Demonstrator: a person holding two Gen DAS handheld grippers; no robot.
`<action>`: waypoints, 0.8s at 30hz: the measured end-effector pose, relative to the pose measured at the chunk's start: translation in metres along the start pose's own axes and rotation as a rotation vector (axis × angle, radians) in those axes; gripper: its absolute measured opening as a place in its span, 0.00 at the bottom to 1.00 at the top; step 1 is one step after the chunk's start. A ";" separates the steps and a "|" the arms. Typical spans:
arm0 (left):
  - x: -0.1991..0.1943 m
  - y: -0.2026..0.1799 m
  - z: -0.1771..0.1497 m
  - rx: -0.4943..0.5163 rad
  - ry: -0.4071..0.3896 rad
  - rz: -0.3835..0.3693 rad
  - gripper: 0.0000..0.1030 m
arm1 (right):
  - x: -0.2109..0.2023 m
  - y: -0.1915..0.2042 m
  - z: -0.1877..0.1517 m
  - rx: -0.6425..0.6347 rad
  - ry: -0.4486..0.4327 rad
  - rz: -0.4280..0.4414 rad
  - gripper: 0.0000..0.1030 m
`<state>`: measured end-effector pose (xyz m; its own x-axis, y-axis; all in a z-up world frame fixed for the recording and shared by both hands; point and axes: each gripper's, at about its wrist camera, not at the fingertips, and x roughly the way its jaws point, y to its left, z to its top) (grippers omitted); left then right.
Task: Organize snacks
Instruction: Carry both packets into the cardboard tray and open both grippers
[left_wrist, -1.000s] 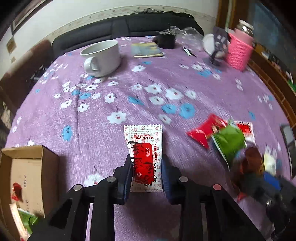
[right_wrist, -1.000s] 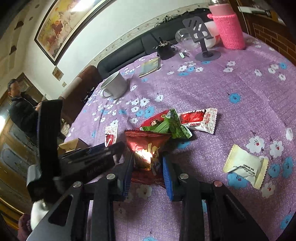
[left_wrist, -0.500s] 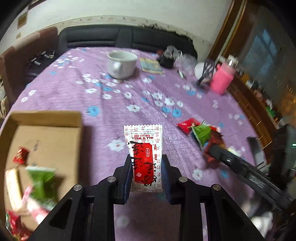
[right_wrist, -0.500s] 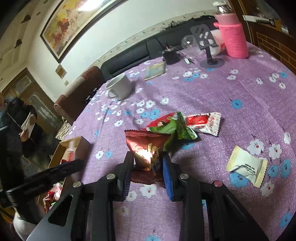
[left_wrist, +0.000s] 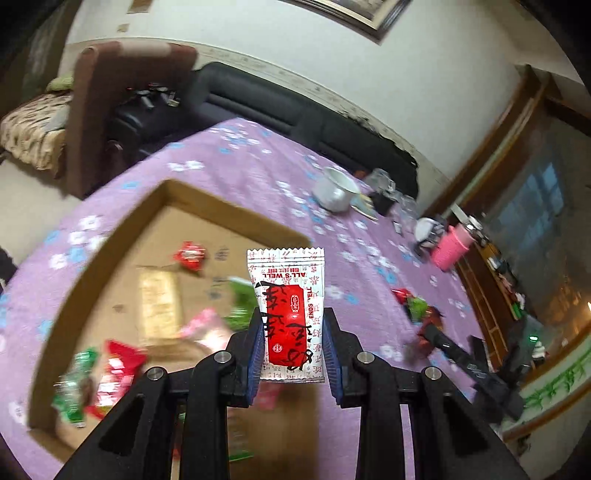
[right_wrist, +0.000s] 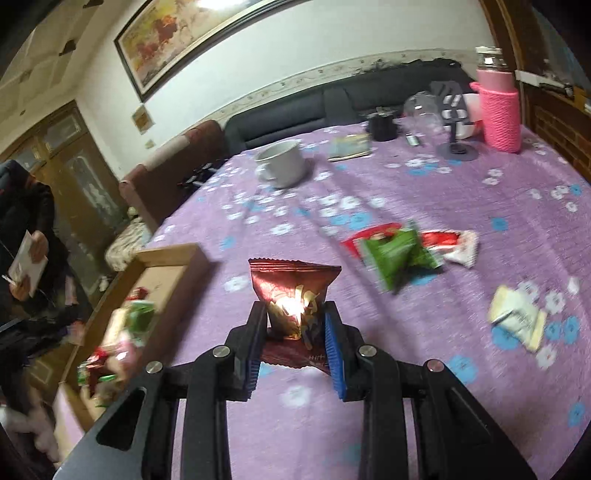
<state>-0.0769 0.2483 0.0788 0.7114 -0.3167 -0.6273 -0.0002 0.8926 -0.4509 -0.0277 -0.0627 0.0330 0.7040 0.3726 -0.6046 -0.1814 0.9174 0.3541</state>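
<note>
I am mid-delivery: my left gripper (left_wrist: 291, 341) pinches the white-and-red sachet (left_wrist: 286, 314) over the cardboard box (left_wrist: 110, 240), so I next part those fingers, while my right gripper (right_wrist: 295, 334) clamps the maroon packet (right_wrist: 293, 295) beside it.

Each camera rides behind its claw, looking forward along the fingers, close above the purple tabletop (right_wrist: 424, 177). The left view tilts down over the cardboard box (left_wrist: 122, 236); both share that box (right_wrist: 173, 254) and the white mug (left_wrist: 334, 190) (right_wrist: 282, 164).
</note>
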 end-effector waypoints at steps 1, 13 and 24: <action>-0.002 0.005 -0.001 0.005 -0.009 0.026 0.29 | -0.001 0.008 -0.002 -0.004 0.011 0.023 0.29; -0.064 0.007 -0.052 0.334 -0.439 0.499 0.30 | 0.002 0.181 -0.039 -0.397 -0.014 0.057 0.29; -0.091 0.006 -0.055 0.409 -0.570 0.548 0.30 | 0.042 0.213 -0.057 -0.446 0.109 0.080 0.29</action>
<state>-0.1806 0.2647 0.0980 0.9266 0.2992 -0.2279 -0.2699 0.9510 0.1509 -0.0757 0.1563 0.0423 0.6040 0.4350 -0.6678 -0.5263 0.8469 0.0756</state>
